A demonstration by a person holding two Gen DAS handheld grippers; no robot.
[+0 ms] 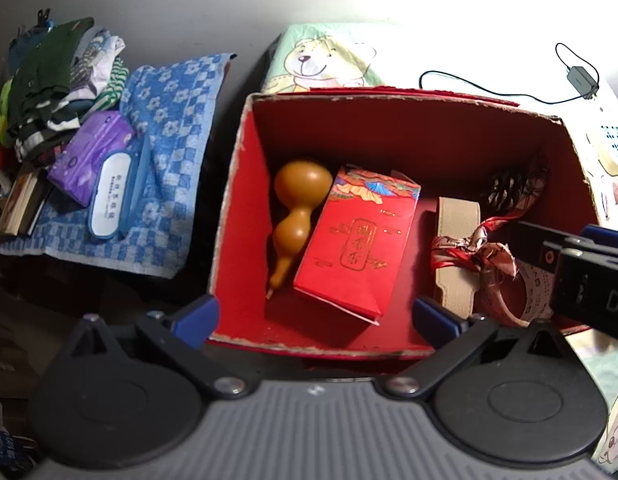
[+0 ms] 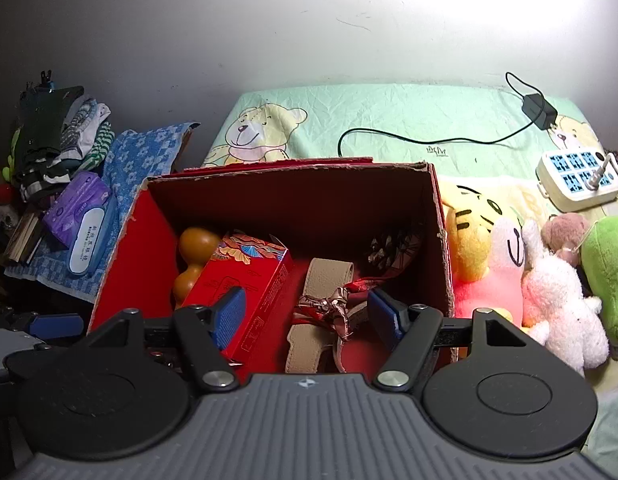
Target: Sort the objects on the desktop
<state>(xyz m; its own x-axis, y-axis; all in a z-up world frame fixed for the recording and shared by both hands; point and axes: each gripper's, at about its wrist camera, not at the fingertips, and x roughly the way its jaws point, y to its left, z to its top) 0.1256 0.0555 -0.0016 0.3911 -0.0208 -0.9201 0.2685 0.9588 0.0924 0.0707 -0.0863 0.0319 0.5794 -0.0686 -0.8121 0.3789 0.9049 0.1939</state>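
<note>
While both claws hang spread and empty above the red box (image 1: 245, 184), a ribbon-tied beige strap (image 2: 317, 300) lies on its floor, directly below the right claw (image 2: 309, 312). A red packet (image 1: 357, 240) leans beside a gourd (image 1: 297, 216) toward the box's left wall, ahead of the left claw (image 1: 315, 316). A dark object, perhaps a pinecone (image 2: 385, 246), sits in the far corner.

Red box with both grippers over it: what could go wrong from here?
1. The ribbon lies right under the open right gripper; it could snag on a finger.
2. The left gripper, also open, hangs over the box's near wall and could bump it.
3. The gourd sits wedged behind the red packet, awkward to reach.
</note>
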